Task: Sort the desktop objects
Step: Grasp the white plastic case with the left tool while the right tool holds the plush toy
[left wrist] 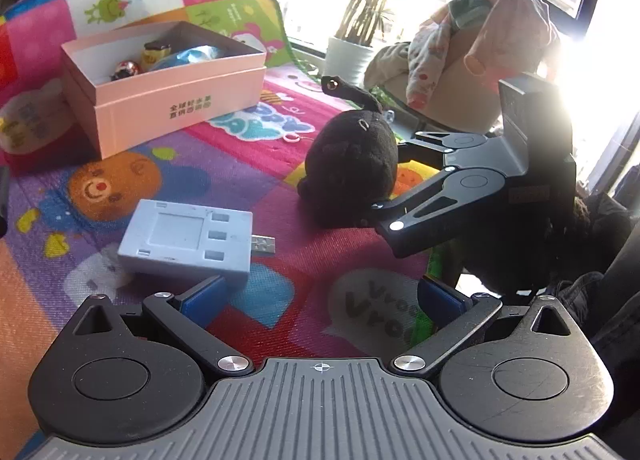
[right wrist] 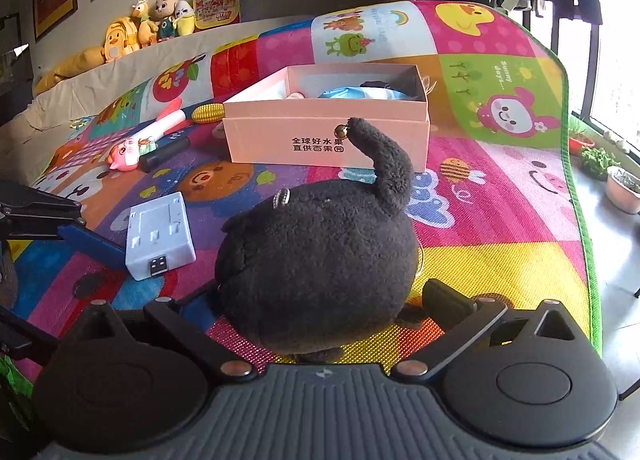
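Observation:
A round black plush toy (right wrist: 316, 260) with an upright tail lies on the colourful play mat (right wrist: 500, 260). It sits between the jaws of my right gripper (right wrist: 324, 300), which stand wide open, and the right pad (right wrist: 448, 300) is clear of the fur. In the left wrist view the plush (left wrist: 352, 168) shows with the right gripper (left wrist: 386, 180) around it. My left gripper (left wrist: 320, 300) is open and empty, just short of a light blue device with a USB plug (left wrist: 188, 238). A pink box (left wrist: 160, 84) with small items inside stands behind.
A pink-and-white toy pen (right wrist: 148, 136), a yellow corn toy (right wrist: 208, 114) and a black marker (right wrist: 164, 154) lie left of the pink box (right wrist: 326, 132). The mat's green edge (right wrist: 588, 260) drops to a floor with plant pots (right wrist: 624, 188). Stuffed toys (right wrist: 148, 22) line the back ledge.

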Tool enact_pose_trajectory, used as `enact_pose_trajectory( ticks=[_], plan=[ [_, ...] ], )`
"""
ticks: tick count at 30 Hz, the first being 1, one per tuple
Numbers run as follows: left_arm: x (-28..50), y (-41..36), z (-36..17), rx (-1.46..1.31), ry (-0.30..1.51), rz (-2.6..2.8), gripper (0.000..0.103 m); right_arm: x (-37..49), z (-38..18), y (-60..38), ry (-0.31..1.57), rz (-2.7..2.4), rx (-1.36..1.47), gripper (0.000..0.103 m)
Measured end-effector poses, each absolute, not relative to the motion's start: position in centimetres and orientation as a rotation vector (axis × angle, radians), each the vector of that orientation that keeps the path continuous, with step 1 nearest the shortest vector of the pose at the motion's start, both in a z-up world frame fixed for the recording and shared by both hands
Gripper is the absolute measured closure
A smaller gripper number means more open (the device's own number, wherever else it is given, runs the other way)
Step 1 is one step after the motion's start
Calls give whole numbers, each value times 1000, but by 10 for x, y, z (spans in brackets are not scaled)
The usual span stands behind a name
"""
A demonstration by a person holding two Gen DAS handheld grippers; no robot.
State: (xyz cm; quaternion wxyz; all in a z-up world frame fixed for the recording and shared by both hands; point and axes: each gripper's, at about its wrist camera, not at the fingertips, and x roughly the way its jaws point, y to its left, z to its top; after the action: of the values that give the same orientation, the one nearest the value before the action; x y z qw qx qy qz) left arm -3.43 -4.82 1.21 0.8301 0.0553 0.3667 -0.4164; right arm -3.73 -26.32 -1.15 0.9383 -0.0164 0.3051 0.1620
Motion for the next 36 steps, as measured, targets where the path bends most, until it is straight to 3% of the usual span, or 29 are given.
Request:
enact_pose_trajectory(
  ticks=[7, 17, 25, 28, 36],
  plan=[
    [-37, -38, 28, 247, 653, -622, 0, -37, -12, -268, 616, 336, 0, 0],
    [-7, -63, 6, 365, 656, -518, 0, -37, -12, -269, 614, 333, 10, 0],
    [7, -53, 2, 247, 704, -486, 0, -36, -11, -268, 617, 321, -1, 0],
    [4, -51, 4, 237, 700, -460, 8, -37, -10, -262, 626, 297, -42, 0],
    [-14, -45, 6, 208, 704, -433, 8, -48, 0, -250, 560, 281, -165, 0]
  ],
)
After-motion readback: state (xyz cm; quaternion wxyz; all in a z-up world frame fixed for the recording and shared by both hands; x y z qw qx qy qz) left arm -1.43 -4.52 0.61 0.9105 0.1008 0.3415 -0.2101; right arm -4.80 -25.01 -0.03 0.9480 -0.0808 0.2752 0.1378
